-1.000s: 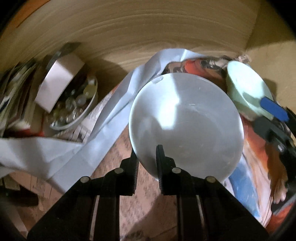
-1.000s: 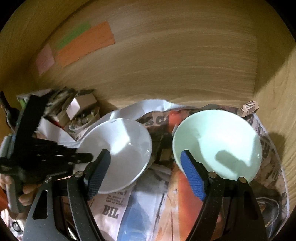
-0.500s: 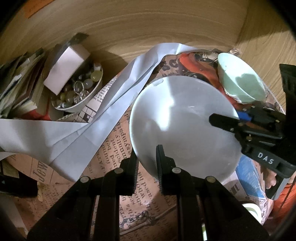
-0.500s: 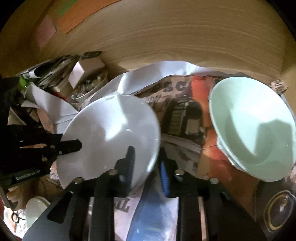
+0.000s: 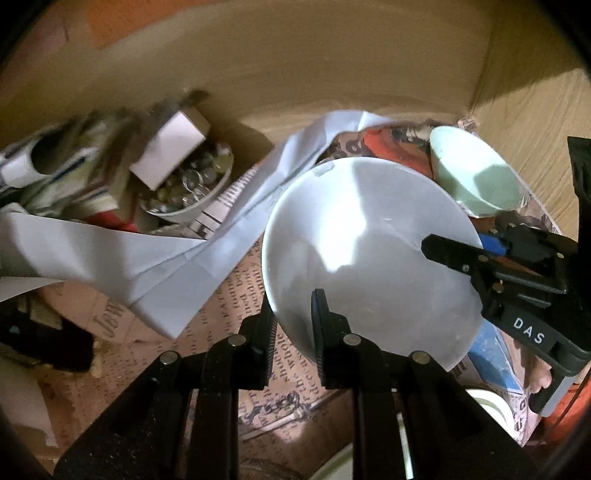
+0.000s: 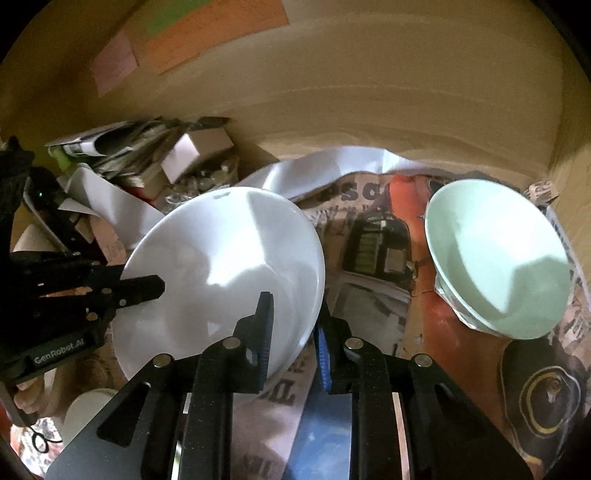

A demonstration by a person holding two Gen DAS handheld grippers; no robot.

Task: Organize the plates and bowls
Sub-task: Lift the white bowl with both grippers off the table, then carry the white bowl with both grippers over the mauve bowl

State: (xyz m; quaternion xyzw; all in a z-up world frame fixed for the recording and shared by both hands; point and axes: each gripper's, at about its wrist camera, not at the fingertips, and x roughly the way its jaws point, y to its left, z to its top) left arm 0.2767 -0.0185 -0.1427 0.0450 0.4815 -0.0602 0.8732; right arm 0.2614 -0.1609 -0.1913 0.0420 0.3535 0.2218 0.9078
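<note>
Left wrist view: the white bowl (image 5: 369, 258) sits tilted above the printed newspaper (image 5: 236, 295), and serves as the landmark here. The left gripper (image 5: 293, 325) is clamped on the bowl's near rim, one finger inside the bowl, one outside. The right gripper (image 5: 491, 258) reaches in from the right and bites the bowl's right rim, its body marked "DAS"; a hand (image 5: 539, 376) shows beneath it. The pale green bowl (image 5: 476, 177) stands behind and right of the white bowl, apart from it. Left of the white bowl lies a crumpled white paper sheet (image 5: 155, 258); beyond that a small dish of glass beads (image 5: 188, 188) with a white box (image 5: 168, 157) leaning over it. This part of the frame is blurred.

Right wrist view: the right gripper (image 6: 293, 332) is closed on the white bowl (image 6: 221, 273) at its lower right rim, one finger inside the bowl, the blue-padded finger outside. The left gripper (image 6: 147, 288) holds the bowl's left rim. The pale green bowl (image 6: 498, 258) rests right of the white bowl, tilted, on the newspaper (image 6: 376, 258), well apart from both grippers. Coloured paper notes (image 6: 192, 33) are stuck on the wooden wall (image 6: 369, 92) behind the white bowl
</note>
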